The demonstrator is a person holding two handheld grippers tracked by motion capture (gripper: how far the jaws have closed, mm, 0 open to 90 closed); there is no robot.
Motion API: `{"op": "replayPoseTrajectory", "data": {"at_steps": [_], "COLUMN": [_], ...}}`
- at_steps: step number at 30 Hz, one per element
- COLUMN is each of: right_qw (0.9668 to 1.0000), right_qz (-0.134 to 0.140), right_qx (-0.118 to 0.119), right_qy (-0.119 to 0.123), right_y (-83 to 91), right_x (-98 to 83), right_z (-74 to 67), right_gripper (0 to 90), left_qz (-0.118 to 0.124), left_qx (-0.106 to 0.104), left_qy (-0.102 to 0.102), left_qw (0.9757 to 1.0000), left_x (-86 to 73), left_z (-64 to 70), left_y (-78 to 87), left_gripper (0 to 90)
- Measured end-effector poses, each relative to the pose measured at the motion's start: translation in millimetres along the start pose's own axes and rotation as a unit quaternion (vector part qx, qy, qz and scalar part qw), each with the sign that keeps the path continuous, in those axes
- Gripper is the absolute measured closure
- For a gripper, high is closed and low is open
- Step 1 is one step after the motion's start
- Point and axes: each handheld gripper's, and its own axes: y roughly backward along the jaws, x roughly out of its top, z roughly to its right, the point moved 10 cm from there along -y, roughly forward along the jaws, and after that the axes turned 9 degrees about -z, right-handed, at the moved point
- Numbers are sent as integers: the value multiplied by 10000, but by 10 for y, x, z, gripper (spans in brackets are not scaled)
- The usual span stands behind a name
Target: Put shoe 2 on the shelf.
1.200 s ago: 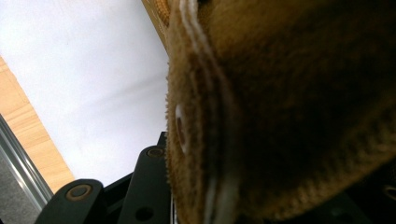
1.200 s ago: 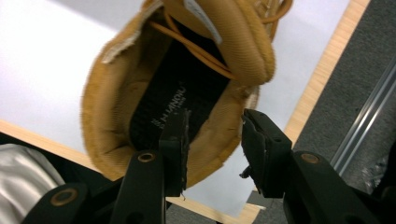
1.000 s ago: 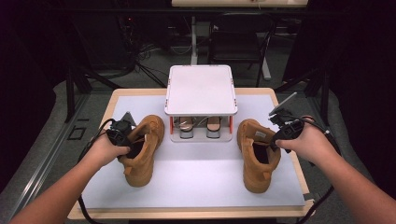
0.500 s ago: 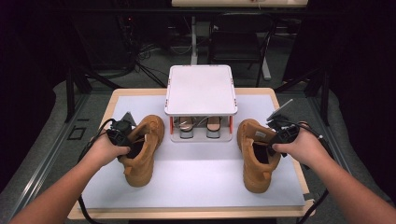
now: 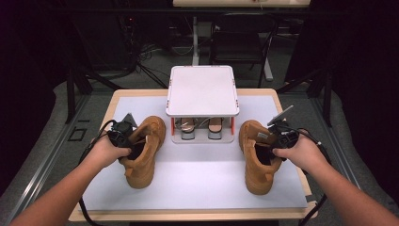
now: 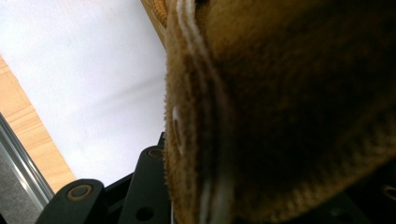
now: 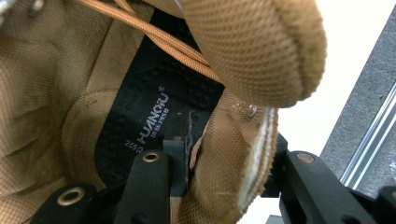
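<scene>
A: Where do the two tan suede lace-up boots lie?

B: The left boot (image 5: 142,149) sits at eight o'clock on the white-covered surface (image 5: 202,174), the right boot (image 5: 258,153) at four, toes toward twelve.

A: And the jaws?

B: Each gripper, left (image 5: 123,136) and right (image 5: 278,137), clamps its boot's collar, one jaw inside.

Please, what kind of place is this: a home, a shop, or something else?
Probably a lab or recording studio, not a home: a wooden table with a white mat, dark curtains around it, loose cables on the floor, and a person holding a gripper in each hand on two tan boots.
</scene>
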Motion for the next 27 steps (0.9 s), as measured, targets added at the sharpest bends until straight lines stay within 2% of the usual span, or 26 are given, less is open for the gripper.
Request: {"op": "replayPoseTrajectory", "data": {"at_steps": [1,3,6,9,10,15,17,21,23,24,27], "right_qw": [10000,10000,10000,9998,9999,9995,9996,9994,9992,9993,9989], "right_qz": [66,-46,10,-207,-112,-289,-207,-132,-124,-210,-146], "right_qx": [16,-8,-6,-3,34,29,57,123,144,113,161], "right_qy": [-38,52,-44,53,-42,-80,-208,-299,-346,-296,-410], "right_y": [-27,-52,-136,-132,-150,-165,-181,-194,-198,-190,-203], "right_x": [7,-9,-4,-25,-11,-30,-18,-14,-20,-36,-31], "right_z": [-11,-1,-25,-22,-36,-11,-25,-30,-22,-5,-15], "right_gripper": [644,644,650,658,663,672,679,678,681,683,724], "left_qz": [1,4,5,5,7,-11,-7,10,11,6,13], "left_qx": [-2,-3,-2,-7,-12,-2,31,83,84,92,88], "left_qy": [-1,1,0,-1,-4,5,-6,-15,-13,-14,12], "left_qw": [10000,10000,10000,10000,10000,10000,10000,10000,10000,10000,10000], "left_x": [0,0,0,0,1,-1,0,2,2,1,-1], "left_z": [-1,0,0,-2,-2,2,1,-3,-3,-4,-2], "left_y": [0,0,-1,-2,-2,-3,-3,-6,-7,-7,-8], "left_gripper": [691,690,691,691,690,691,692,701,706,709,713]}}
